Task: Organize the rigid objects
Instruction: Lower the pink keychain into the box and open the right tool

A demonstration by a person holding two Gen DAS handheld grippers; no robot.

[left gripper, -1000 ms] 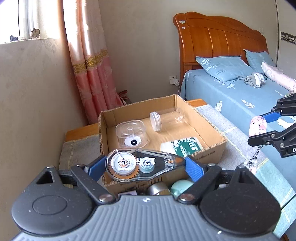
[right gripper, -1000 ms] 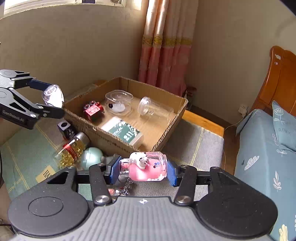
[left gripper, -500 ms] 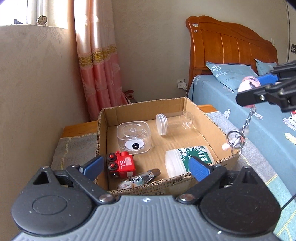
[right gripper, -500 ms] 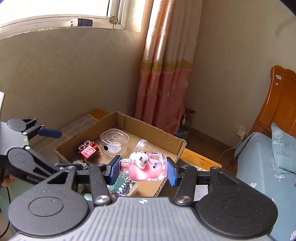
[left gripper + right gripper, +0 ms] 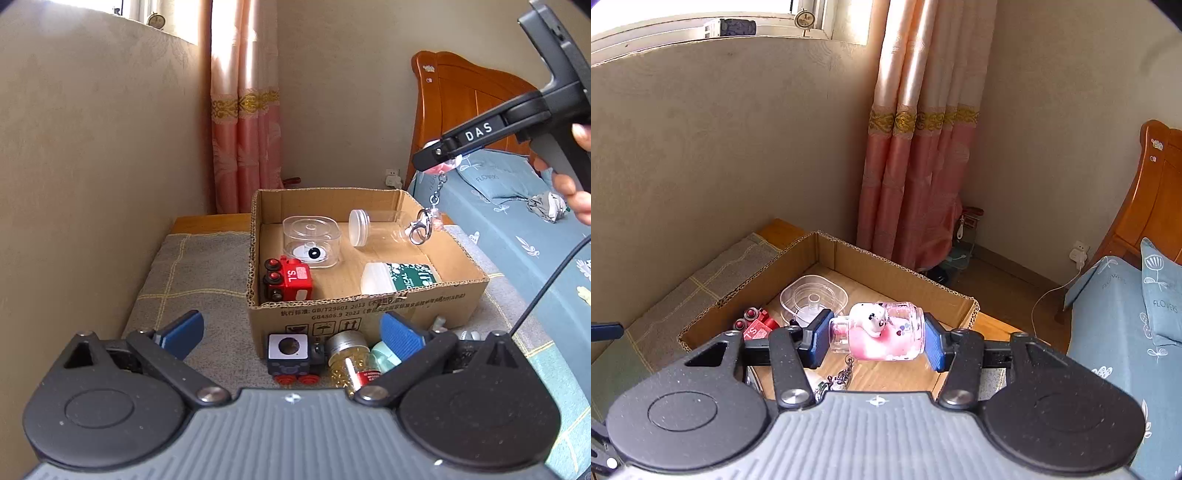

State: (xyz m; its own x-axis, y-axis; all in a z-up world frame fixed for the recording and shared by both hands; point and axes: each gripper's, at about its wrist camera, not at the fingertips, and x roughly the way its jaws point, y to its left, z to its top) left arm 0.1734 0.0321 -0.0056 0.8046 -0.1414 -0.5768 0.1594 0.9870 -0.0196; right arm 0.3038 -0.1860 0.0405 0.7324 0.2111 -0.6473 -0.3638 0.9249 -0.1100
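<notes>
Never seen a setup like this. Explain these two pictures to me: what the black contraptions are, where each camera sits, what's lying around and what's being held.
Each black contraption is a hand-held two-finger gripper with a camera looking along its blue-padded fingers. One picture is from the left gripper, whose jaws stand open and hold nothing. The other is from the right gripper, shut on a small clear bottle with pink filling and a white animal figure, its keychain dangling. A person's hand holds that gripper over an open cardboard box. Inside lie a red toy train, a clear square case, a clear jar on its side and a green-labelled pack. In front of the box sit a black toy cube and a bottle of yellow capsules.
</notes>
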